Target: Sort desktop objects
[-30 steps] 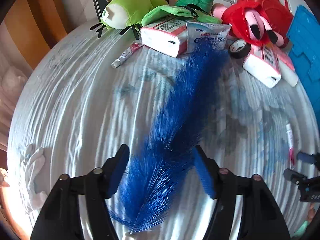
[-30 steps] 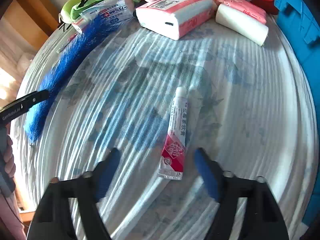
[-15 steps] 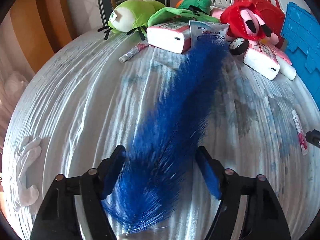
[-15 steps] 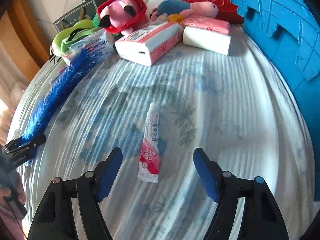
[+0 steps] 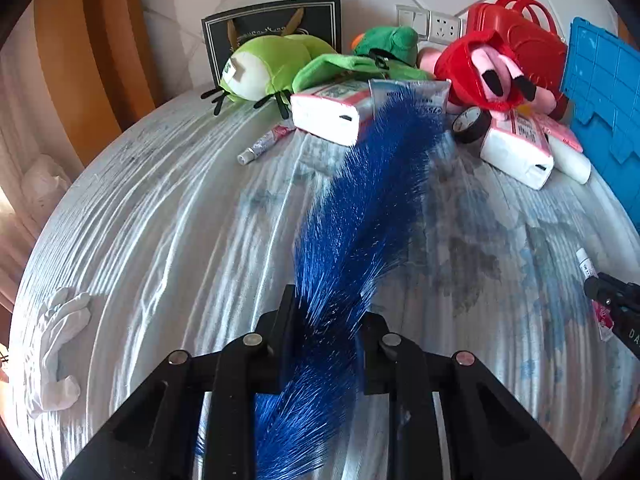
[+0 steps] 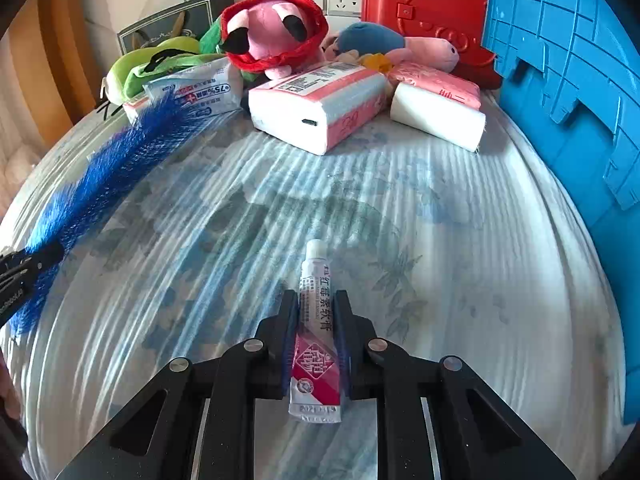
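- The long blue bristle brush (image 5: pixel 360 216) lies across the pale ribbed tablecloth (image 5: pixel 160 220), its far tip resting against the white wipes packet (image 5: pixel 408 96) in the clutter at the back. Its near end sits between the closing jaws of the left gripper (image 5: pixel 326 320), which already pinch the bristles.
- The small white-and-red ointment tube (image 6: pixel 318 320) lies cap-forward near the table's front edge, clamped at mid-body by the right gripper (image 6: pixel 318 312), jaws drawn in narrow against its sides.
- Around them: pink-and-white tissue packs (image 6: pixel 316 108), a red-hooded pink plush toy (image 6: pixel 272 36), a green plush toy (image 5: pixel 268 68), a roll of black tape (image 5: pixel 472 124), a second small tube (image 5: pixel 264 144), a red plastic case (image 6: pixel 424 4) and a blue plastic crate (image 6: pixel 568 92) at the right.
- Risk, brush: the grip looks to be on soft bristles, not a firm core, so it could slide or droop when lifted, and its far tip could drag the wipes packet.
- Risk, tube: a hard squeeze on the soft body could crease it or force paste toward the cap; its slick skin could let it pivot and slip out.
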A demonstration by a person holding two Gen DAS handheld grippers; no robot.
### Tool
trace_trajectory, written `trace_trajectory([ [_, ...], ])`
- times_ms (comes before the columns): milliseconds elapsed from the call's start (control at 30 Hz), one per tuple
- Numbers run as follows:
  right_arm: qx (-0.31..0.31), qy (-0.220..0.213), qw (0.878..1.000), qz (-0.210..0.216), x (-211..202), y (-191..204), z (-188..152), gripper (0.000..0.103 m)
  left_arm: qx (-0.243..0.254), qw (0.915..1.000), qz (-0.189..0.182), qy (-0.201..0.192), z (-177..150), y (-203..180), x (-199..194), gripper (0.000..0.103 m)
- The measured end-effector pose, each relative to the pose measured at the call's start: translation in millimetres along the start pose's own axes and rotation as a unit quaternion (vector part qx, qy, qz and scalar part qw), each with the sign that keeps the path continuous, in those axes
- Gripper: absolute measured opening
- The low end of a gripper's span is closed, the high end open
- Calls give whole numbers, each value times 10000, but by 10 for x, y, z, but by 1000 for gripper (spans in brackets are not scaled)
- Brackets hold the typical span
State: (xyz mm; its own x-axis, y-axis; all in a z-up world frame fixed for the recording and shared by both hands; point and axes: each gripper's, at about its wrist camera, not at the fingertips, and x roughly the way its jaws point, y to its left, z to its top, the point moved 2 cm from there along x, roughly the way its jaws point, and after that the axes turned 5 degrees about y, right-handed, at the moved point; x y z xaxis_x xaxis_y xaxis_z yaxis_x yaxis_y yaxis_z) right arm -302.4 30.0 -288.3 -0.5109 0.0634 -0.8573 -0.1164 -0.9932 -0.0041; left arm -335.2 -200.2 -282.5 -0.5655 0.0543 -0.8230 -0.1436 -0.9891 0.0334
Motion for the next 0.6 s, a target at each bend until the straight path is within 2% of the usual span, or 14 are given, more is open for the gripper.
trace_trajectory([
  [167,-77,-392,9991,157,-402,67,87,18,-143,9993,-71,-336,123,2,-406,21],
  [333,-194,-959,9949,246,-963,143,279,18,-178,9966,-243,-768,332,-60,-872,19],
  [600,-148,-1875,9821,-13,-1940,-80,632,18,-41,9828,-668,-1721,796,-409,-1777,19],
])
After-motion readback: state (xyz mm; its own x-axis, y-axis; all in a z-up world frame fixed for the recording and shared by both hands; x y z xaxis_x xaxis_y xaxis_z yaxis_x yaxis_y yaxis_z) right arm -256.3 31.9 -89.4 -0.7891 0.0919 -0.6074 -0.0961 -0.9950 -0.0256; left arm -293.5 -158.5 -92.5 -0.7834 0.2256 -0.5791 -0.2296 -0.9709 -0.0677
